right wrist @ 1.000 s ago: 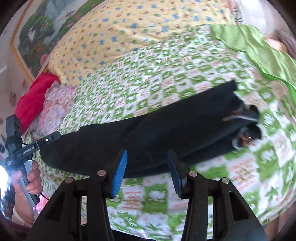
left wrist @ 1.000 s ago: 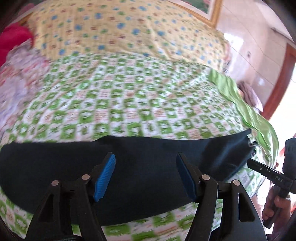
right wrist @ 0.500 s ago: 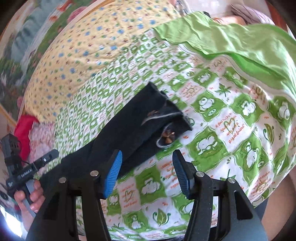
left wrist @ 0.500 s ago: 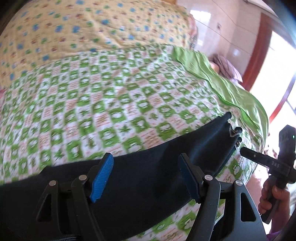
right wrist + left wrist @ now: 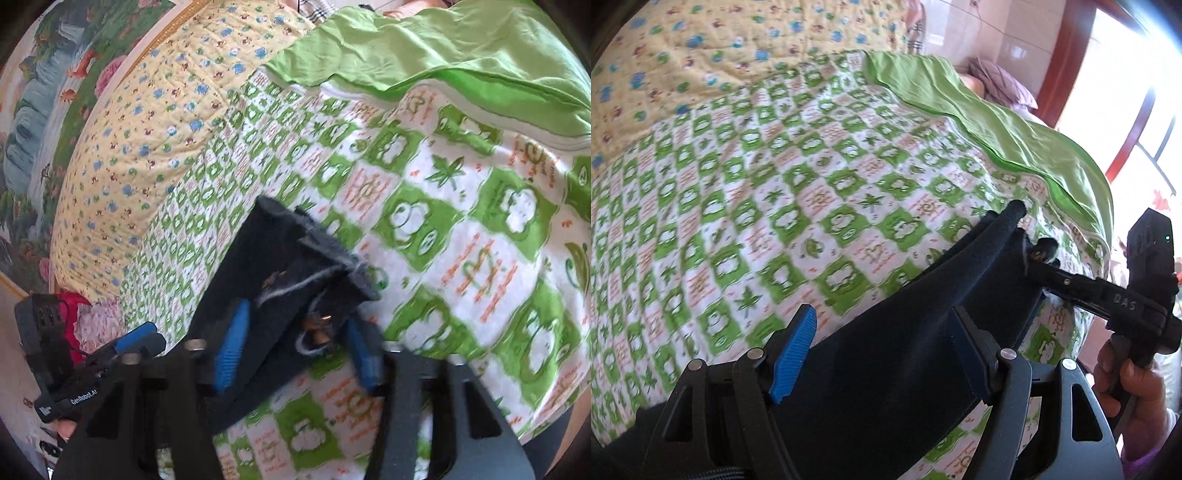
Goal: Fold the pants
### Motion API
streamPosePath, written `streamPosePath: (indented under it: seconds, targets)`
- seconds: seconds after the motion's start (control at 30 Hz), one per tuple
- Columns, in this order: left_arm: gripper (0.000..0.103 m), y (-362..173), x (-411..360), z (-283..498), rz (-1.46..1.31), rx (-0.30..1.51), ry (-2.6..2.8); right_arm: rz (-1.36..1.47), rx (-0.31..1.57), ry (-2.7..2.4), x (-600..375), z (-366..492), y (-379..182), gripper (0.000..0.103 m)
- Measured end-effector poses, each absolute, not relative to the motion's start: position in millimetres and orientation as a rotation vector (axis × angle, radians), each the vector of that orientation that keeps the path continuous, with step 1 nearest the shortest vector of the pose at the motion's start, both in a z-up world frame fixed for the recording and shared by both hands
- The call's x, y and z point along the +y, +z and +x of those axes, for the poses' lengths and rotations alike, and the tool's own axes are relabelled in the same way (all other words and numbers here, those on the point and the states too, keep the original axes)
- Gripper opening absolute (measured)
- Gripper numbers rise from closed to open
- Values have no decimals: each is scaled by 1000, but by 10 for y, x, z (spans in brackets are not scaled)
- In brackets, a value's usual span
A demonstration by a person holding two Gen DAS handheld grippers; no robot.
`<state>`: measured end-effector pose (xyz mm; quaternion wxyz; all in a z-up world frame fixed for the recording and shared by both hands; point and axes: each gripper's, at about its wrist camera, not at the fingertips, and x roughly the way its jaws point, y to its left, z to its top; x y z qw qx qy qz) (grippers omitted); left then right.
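Note:
Dark navy pants (image 5: 905,332) lie folded lengthwise across the green-checked bed cover (image 5: 775,206). My left gripper (image 5: 882,350) is open, low over the middle of the pants. In the right wrist view the waistband end of the pants (image 5: 295,273), with a grey drawstring, lies between the blue pads of my right gripper (image 5: 295,350), which is open around it. The right gripper also shows in the left wrist view (image 5: 1045,266), its tips at that end of the pants.
A yellow dotted quilt (image 5: 720,48) covers the head of the bed. A plain green sheet (image 5: 443,55) lies bunched along the right side. The bed edge runs just below the pants. A window and a red frame (image 5: 1126,147) are at the right.
Both grippers have swung to the right along the pants. My right gripper has moved forward onto the waistband end, which now sits between its pads. Both stay open.

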<state>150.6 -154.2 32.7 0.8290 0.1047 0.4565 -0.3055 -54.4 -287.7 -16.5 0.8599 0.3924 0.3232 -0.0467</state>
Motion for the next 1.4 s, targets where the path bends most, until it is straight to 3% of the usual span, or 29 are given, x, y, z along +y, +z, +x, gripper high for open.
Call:
streamPosePath:
  seconds: [0.07,0.1,0.5,0.67,0.8,0.83,1.03,1.4]
  targets:
    - [74,312,-1658,1548,238,982,-684,815,682,-105,-2908,-594,-195,19]
    - [74,299,-1722,1564,247,989,-703,818,681,-96,-2943,-629,-221,16]
    - [72,-7,-2643,1829,345,1135,-991,833,628,39,-3066,-853,-355,13]
    - [61,-148,-2907,1987,331,1209,-1091,815,614,57,-3052,-876,-363,12]
    - [25,-162,-3020,2045,291,1233,-1141,804,610,60,-3043,-883,-366,12]
    - [20,-155,-3034,2039,283,1231,-1150,804,609,59,-3041,-878,-361,12]
    - [13,-20,-2905,1923,250,1170,-1155,808,606,63,-3025,-870,-312,12]
    - [13,639,-2164,1785,129,997,-1120,751,520,214,-2742,-766,232,12]
